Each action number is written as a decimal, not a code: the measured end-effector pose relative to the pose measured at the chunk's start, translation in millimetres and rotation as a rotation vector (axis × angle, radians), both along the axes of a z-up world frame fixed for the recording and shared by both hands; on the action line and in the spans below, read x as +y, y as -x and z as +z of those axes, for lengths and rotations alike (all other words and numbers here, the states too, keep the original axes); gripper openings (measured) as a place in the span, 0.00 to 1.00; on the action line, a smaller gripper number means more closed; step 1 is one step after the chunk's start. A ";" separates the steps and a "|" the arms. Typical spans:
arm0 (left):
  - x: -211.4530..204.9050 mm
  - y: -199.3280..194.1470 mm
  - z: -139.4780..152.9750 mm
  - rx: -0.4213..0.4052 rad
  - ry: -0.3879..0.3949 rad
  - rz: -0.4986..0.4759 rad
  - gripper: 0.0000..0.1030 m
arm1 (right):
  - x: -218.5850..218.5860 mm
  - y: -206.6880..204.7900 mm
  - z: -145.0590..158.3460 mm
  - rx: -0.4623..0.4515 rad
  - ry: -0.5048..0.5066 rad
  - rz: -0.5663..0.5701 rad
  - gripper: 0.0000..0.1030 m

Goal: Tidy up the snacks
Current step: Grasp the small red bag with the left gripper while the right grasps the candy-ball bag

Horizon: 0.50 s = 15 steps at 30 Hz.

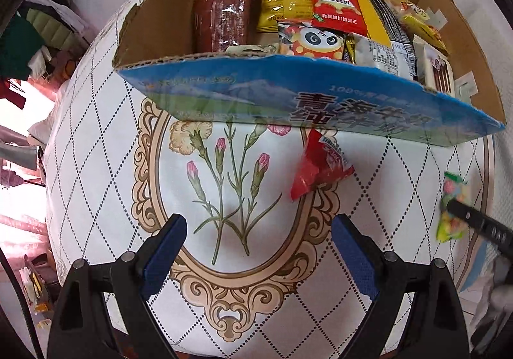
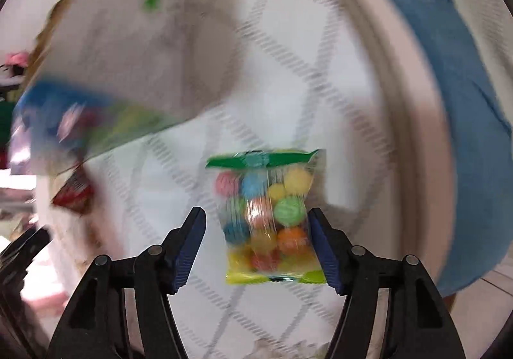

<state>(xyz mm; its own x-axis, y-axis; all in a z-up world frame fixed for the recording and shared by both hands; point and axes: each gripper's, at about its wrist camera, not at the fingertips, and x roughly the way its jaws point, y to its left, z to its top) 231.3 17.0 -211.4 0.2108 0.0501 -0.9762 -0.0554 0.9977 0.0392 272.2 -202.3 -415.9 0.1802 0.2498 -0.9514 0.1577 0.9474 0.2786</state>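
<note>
the left gripper (image 1: 259, 232) is held wide apart over the flowered tablecloth (image 1: 96, 141), nothing between its pads. the right gripper (image 2: 256, 232) is spread around a bag of coloured candy balls (image 2: 267, 217) lying near the table's edge; contact cannot be told. a red packet (image 1: 317, 166) lies beside the snack-filled carton (image 1: 288, 92).

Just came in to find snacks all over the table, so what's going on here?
A person with a gripper in each hand is sorting snacks into a cardboard box that is already full of packets. The right gripper is down over a candy bag on the tablecloth, its fingers on either side of the bag; only one seems to touch it. The left gripper hangs open and empty, near a red packet lying by the box.
</note>
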 end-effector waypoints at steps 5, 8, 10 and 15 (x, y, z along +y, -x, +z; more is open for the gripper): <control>-12.4 -16.6 -3.9 0.002 -0.011 -0.061 0.90 | 7.9 1.7 -7.0 -0.001 0.033 -0.028 0.67; -29.1 -30.0 -11.8 0.008 -0.047 -0.140 0.90 | 8.1 1.0 -16.9 0.015 0.028 -0.055 0.67; -39.9 -39.4 -21.0 0.037 -0.050 -0.185 0.90 | 10.1 -0.3 -21.6 0.013 0.041 -0.060 0.67; -52.8 -48.7 -38.8 0.058 -0.036 -0.225 0.46 | 25.1 2.5 -26.9 -0.013 0.119 -0.049 0.53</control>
